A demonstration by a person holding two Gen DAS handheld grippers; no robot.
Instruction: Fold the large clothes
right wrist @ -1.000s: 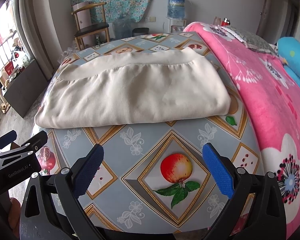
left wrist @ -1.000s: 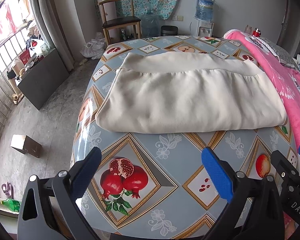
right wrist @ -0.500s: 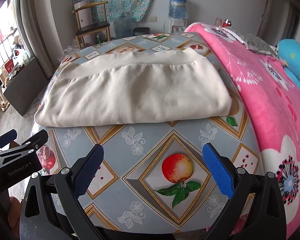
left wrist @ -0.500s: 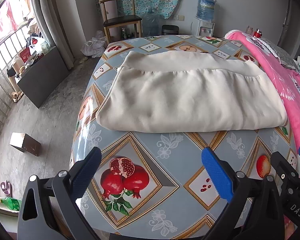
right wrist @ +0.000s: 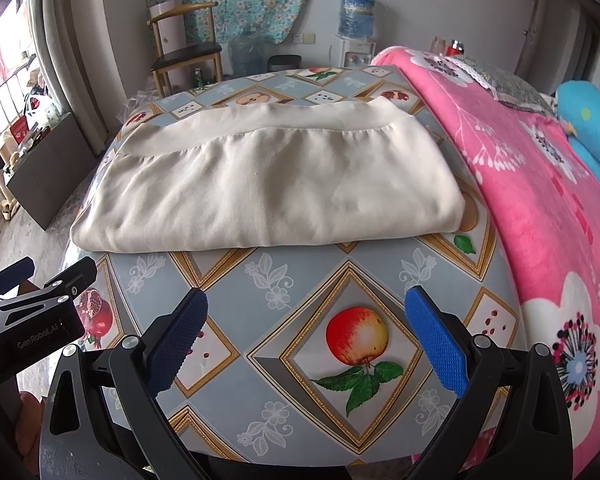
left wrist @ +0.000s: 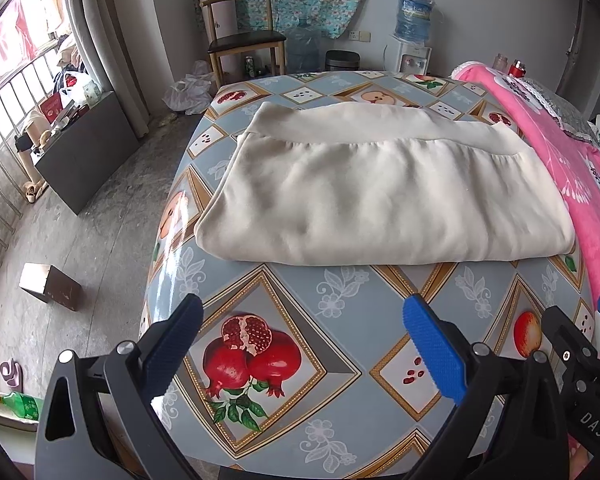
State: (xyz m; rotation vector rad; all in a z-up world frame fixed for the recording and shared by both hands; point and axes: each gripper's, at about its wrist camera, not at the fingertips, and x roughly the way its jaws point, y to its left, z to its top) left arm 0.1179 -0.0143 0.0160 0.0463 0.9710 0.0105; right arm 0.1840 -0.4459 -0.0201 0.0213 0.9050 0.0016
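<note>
A cream garment [left wrist: 380,192] lies folded into a flat rectangle on the table with the fruit-patterned cloth [left wrist: 284,320]. It also shows in the right wrist view [right wrist: 268,184]. My left gripper [left wrist: 300,344] is open and empty, held above the table's near edge, short of the garment. My right gripper [right wrist: 306,336] is open and empty too, level with the left one and to its right. The left gripper's body shows at the left edge of the right wrist view [right wrist: 32,316].
A pink floral blanket [right wrist: 540,184] lies along the table's right side. A wooden chair [left wrist: 244,44], a water dispenser [left wrist: 412,32] and a bin stand behind the table. A dark cabinet [left wrist: 84,148] and a small box [left wrist: 50,286] are on the floor at the left.
Both grippers have drifted slightly, so the views have shifted a little. The garment has not moved and both grippers stay open.
</note>
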